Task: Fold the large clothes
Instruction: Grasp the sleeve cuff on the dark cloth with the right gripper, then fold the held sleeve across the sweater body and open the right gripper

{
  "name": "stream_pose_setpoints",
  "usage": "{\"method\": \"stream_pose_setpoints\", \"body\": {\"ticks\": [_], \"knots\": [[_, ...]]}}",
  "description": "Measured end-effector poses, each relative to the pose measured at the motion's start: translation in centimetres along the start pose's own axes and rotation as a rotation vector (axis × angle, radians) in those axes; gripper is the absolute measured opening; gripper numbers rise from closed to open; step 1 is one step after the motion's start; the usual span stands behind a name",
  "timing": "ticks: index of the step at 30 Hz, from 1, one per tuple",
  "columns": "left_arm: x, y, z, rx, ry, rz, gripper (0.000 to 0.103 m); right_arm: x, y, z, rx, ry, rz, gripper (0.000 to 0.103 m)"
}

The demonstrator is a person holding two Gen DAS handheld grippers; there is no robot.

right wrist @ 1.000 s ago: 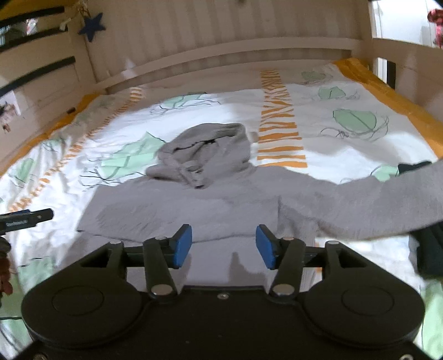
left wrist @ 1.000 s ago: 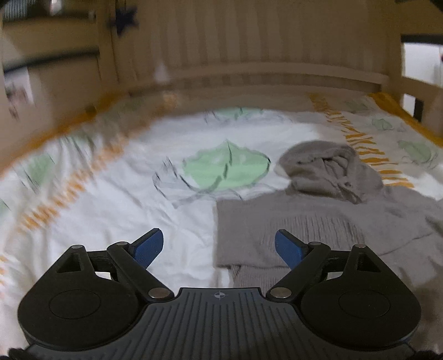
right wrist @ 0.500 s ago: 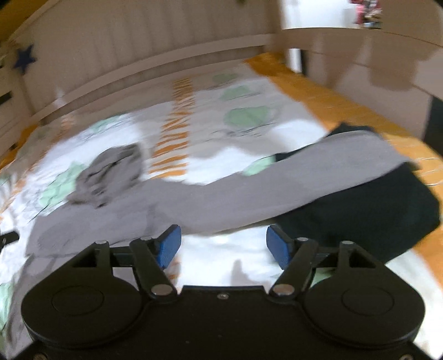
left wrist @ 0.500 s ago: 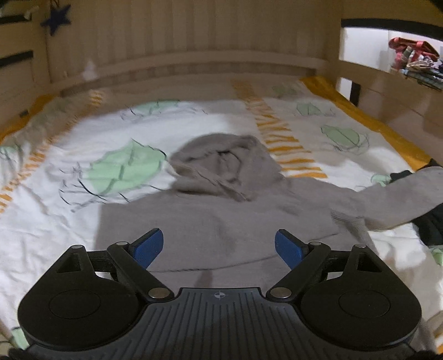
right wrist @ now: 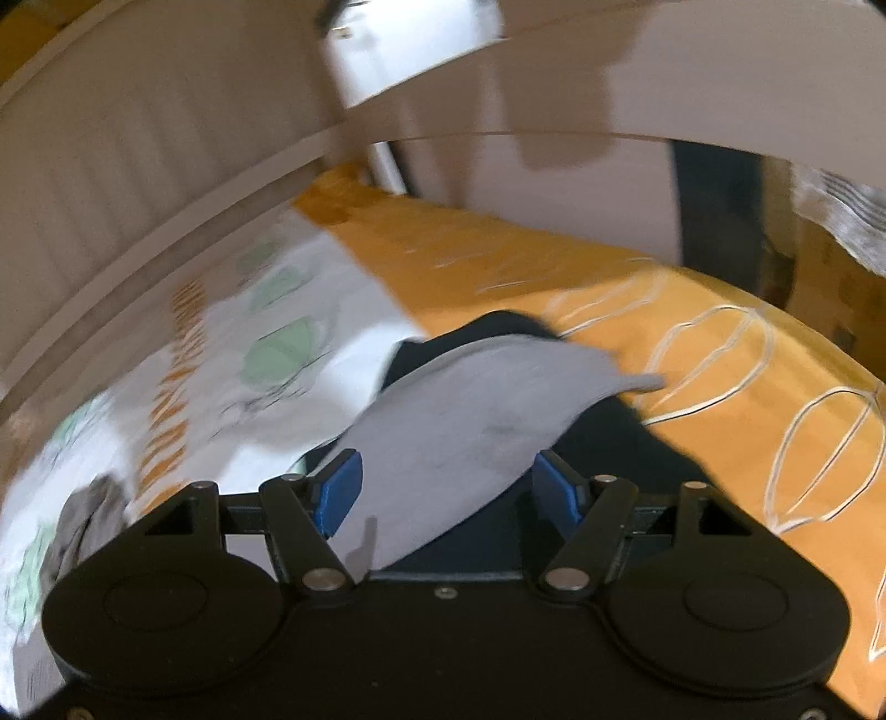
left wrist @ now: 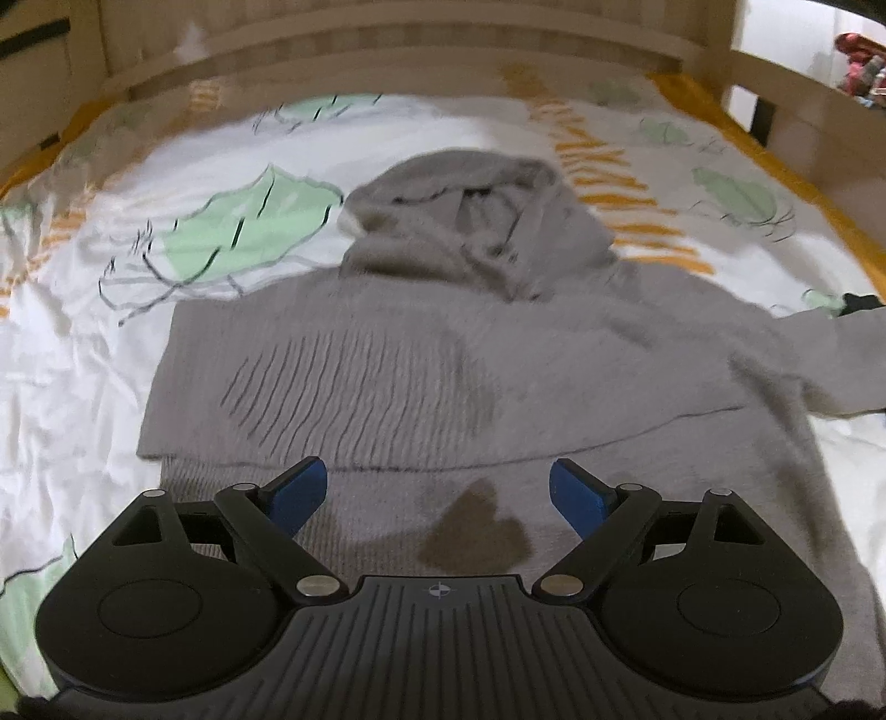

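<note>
A bed (left wrist: 66, 354) with pale wooden rails carries a white cover printed with green leaves and orange stripes, bordered in orange along its right edge. A grey hooded sweater (left wrist: 443, 354) lies spread on the cover, its hood (left wrist: 476, 221) bunched at the far end toward the headboard (left wrist: 387, 50) and its ribbed body nearer the camera; the left side appears folded inward, forming a straight edge across the body. Two darker patches mark the knit near the hem. The left gripper (left wrist: 437, 493) hovers above the lower body of the sweater with its blue-padded fingers (left wrist: 296, 493) spread wide apart, released and holding nothing. The sweater's right sleeve (right wrist: 470, 421) extends toward the orange border and rests across a dark garment (right wrist: 609, 443) that lies at the right side of the bed. In the right wrist view, which is blurred, the right gripper (right wrist: 448, 487) is positioned over this sleeve with its fingers open to either side of the cloth, the sleeve passing between them without being clamped. The sleeve cuff (right wrist: 637, 382) points toward the orange border, just beyond the edge of the dark garment. Whether the pads touch the sleeve cannot be told.
</note>
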State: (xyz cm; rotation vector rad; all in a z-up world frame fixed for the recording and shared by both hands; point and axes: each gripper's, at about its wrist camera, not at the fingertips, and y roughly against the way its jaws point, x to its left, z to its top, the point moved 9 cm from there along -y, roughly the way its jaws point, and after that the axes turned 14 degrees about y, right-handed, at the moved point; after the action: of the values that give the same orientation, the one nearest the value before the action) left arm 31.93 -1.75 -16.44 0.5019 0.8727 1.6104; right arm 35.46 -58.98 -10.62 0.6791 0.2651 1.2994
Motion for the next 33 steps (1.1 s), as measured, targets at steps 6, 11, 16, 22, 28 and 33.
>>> {"method": "stream_pose_setpoints", "body": {"ticks": [6, 11, 16, 22, 28, 33], "knots": [[0.8, -1.6, -0.3, 0.056, 0.040, 0.004, 0.088, -2.8, -1.7, 0.3, -0.037, -0.116, 0.003, 0.062], [0.6, -1.9, -0.6, 0.071, 0.019, -0.004, 0.088, -4.1, -2.3, 0.4, -0.037, -0.140, -0.059, 0.012], [1.1, -2.1, -0.7, 0.084, 0.019, -0.016, 0.088, -3.0, -0.9, 1.8, -0.090, -0.100, -0.061, 0.011], [2.1, -1.9, -0.4, 0.084, 0.032, -0.018, 0.088, 3.2, 2.1, 4.5, -0.169, 0.062, 0.008, 0.006], [4.1, -2.0, 0.0, 0.083, 0.051, -0.016, 0.088, 14.7, 4.8, 5.8, -0.228, 0.253, 0.195, 0.006], [6.1, -1.8, 0.1, 0.083, 0.075, -0.011, 0.088, 23.0, 5.0, 4.1, -0.199, 0.320, 0.343, 0.008]]}}
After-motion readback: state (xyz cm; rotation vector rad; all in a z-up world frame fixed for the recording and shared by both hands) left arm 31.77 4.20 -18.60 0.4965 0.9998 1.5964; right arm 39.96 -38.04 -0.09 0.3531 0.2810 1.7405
